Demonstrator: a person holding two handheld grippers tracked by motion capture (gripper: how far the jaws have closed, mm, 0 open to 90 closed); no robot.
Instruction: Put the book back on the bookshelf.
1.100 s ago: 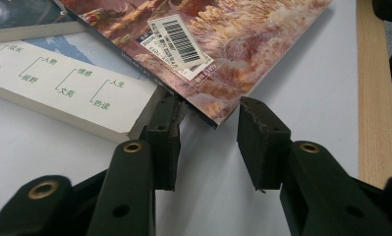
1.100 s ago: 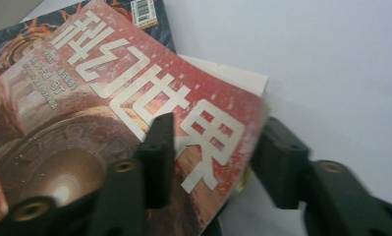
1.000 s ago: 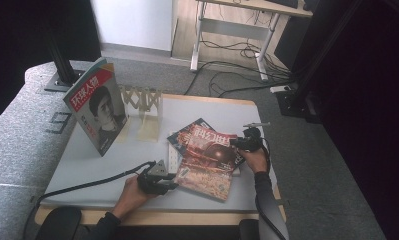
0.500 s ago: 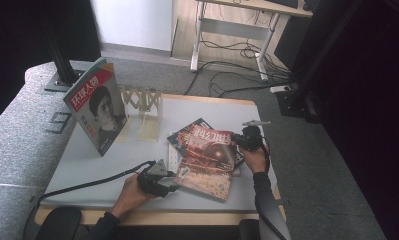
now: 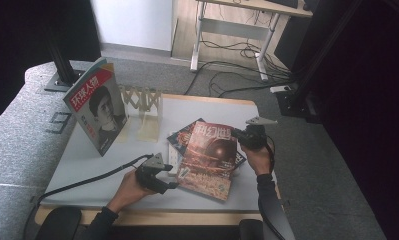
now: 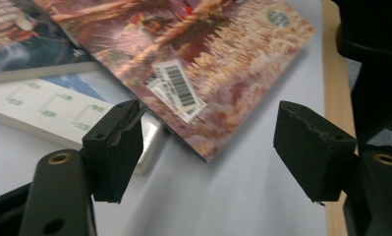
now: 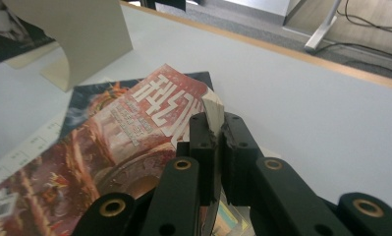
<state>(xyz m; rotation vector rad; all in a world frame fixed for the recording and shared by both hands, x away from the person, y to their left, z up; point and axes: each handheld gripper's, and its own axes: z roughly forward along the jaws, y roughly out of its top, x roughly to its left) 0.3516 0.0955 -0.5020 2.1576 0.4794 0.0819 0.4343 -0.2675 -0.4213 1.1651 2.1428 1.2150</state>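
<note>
Two hand-held grippers at work: the right one clamps the red magazine's top corner, tilting it above the counter, while the left one, jaws just widening, gapes empty beside its bottom corner.

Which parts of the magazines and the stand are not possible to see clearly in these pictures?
- Dark magazine: high view, mostly covered by the red magazine.
- Red magazine's gripped corner: right gripper view, hidden between the right tongs.
- White booklet: left gripper view, print too small.
- Wooden stand: high view, blurred.

Office or lab, desk, floor cables
</note>
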